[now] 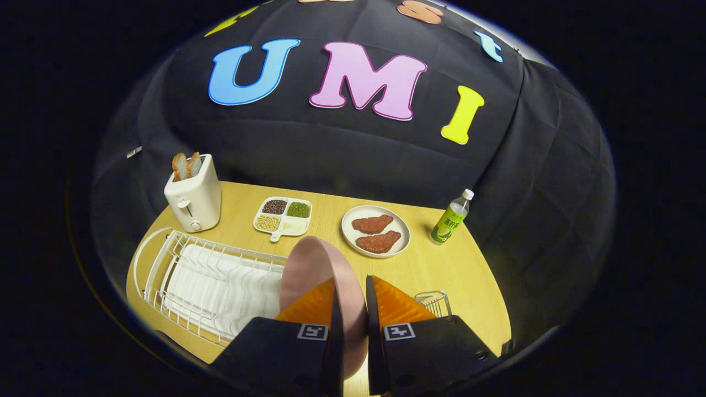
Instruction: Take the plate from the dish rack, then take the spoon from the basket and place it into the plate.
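A pink plate [309, 270] stands on edge between my two fingers, and my gripper [352, 309] is shut on its rim. The plate hangs at the right end of the white wire dish rack [204, 281], above the wooden table. Behind my right finger a small wire basket [433, 302] peeks out; what lies inside it is hidden from me.
A white toaster [194, 197] with bread slices stands at the back left. Beyond the plate sit a divided tray of beans [282, 215], a white plate with two meat pieces [376, 230] and a green bottle [451, 218]. Bare wooden table [469, 275] lies to the right.
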`<state>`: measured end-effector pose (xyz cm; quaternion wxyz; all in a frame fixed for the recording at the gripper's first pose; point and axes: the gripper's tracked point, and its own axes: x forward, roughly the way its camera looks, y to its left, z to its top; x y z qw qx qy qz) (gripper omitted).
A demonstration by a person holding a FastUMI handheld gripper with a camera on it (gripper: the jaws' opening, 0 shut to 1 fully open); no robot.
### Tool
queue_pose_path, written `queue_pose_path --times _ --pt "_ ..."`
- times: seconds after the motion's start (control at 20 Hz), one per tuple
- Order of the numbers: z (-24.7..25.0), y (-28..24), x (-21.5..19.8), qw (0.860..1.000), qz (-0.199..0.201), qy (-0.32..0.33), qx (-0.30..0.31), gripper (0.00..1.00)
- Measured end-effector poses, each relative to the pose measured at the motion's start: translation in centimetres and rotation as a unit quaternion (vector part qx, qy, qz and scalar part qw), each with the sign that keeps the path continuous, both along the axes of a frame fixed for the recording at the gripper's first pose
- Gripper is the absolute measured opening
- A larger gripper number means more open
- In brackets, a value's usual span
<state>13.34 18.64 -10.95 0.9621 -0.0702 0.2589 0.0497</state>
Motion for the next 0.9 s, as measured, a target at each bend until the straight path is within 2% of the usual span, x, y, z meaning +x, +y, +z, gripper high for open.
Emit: queue_pose_path --times 0.15,0.6,0.9 --pt "-0.4 -2.2 -2.8 0.998 0.024 0.029 0.053 0.21" --pt "-2.7 -11.1 -11.7 0.988 0.071 0.073 0.119 0.20" --pt "-7.5 -14.3 -13.6 0.971 0.101 0.118 0.183 0.20"
